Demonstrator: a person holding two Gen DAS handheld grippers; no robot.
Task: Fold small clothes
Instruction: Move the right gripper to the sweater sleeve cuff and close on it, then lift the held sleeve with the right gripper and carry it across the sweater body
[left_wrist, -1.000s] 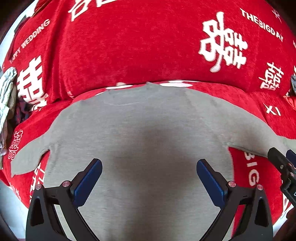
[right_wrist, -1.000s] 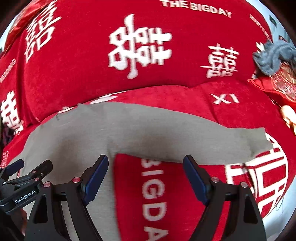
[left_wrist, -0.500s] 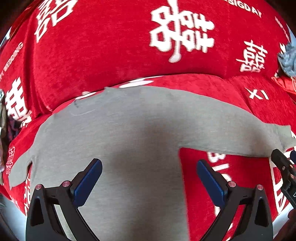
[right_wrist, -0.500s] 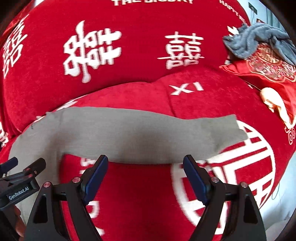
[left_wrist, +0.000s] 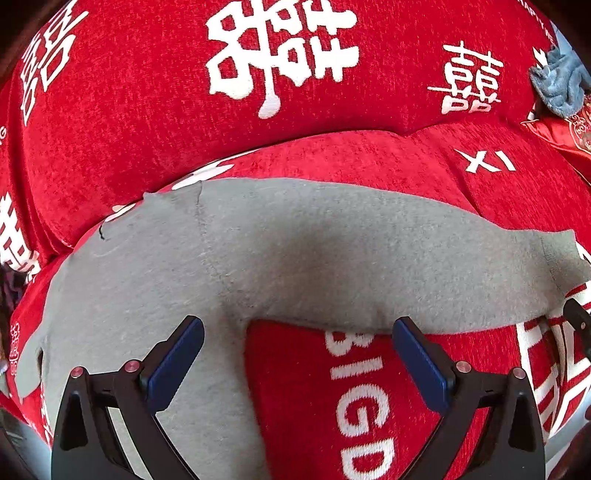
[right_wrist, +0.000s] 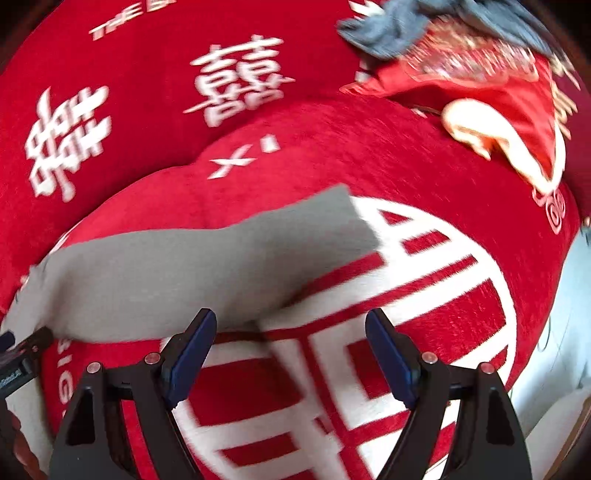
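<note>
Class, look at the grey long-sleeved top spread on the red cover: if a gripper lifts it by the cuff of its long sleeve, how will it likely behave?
The grey top lies flat and follows the cushion's curve, so it is probably floppy and the sleeve would drape and trail. It looks thin, so likely light. The red cover looks napped, so the fabric may drag, not slide.

Illumination is bright and even. A soft shadow darkens the grey shirt (left_wrist: 306, 258). The right wrist view shows motion blur; fisheye curvature and black vignetting surround the shirt.
</note>
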